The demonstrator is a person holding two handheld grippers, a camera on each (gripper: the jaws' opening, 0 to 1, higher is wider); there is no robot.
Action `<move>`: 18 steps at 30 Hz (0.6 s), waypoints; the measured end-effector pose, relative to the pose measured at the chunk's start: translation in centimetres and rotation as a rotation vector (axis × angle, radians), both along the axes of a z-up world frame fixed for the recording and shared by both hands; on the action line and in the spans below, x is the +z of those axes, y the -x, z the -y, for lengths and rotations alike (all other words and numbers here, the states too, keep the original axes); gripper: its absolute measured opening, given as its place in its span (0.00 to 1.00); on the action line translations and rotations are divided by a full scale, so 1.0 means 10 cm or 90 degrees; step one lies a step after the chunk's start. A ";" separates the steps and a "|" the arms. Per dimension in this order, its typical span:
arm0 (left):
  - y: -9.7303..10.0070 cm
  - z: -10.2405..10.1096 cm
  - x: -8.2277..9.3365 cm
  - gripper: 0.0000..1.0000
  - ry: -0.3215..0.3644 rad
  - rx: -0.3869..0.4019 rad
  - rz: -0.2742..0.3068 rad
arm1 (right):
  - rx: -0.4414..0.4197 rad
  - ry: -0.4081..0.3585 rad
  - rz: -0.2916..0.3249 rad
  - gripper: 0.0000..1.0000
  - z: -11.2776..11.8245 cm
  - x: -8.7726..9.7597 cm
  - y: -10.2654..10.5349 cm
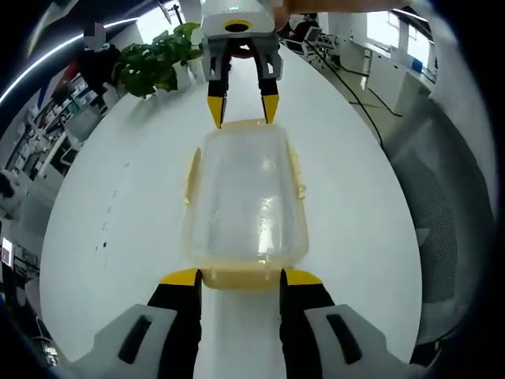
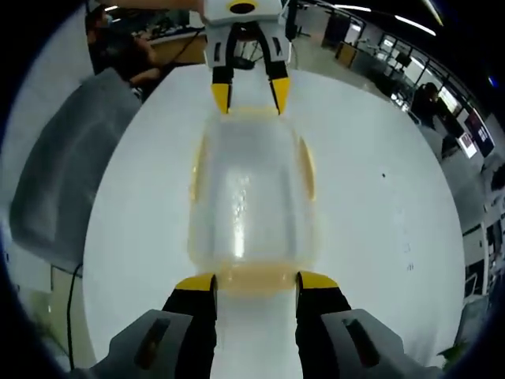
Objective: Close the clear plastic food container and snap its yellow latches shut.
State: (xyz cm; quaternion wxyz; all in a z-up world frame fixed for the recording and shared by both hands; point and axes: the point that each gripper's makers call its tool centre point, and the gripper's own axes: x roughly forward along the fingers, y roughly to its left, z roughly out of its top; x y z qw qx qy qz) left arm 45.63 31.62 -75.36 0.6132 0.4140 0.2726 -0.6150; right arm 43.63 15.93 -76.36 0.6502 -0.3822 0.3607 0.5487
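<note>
Item: clear plastic food container (image 1: 247,199), lid seated on top, lying flat on the white table (image 1: 126,205). Its long axis runs straight between your two grippers, one short end toward each.

Yellow latches (image 1: 297,170): one along each long side, one at each short end. Whether any has clicked home cannot be told from these views.

Left gripper (image 1: 240,277): your jaws stand apart, yellow tips flanking the near short end and its latch, just beside the container's corners. They grasp nothing; contact with the rim cannot be judged.

Right gripper (image 2: 254,282): same arrangement at the opposite short end, jaws spread, tips on either side of the end latch, nothing clamped. In the left gripper view this gripper (image 1: 244,106) sits at the far end with its tips at the container's far edge.

Table edges and room: the white table is rounded and broad. Bare surface lies on both long sides of the container, so you have open space to either flank. A potted plant (image 1: 158,59) stands near the table's far rim, well apart from the container. A grey chair (image 2: 59,178) sits just beyond the table edge on one side.
</note>
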 end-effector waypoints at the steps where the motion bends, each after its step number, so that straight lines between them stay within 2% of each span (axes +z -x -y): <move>1: 0.00 0.01 0.00 0.37 0.001 0.000 -0.001 | 0.000 0.001 -0.001 0.37 0.01 0.00 0.00; 18: 0.02 0.16 -0.06 0.37 0.013 -0.004 -0.022 | 0.001 0.015 -0.026 0.37 0.16 -0.10 0.01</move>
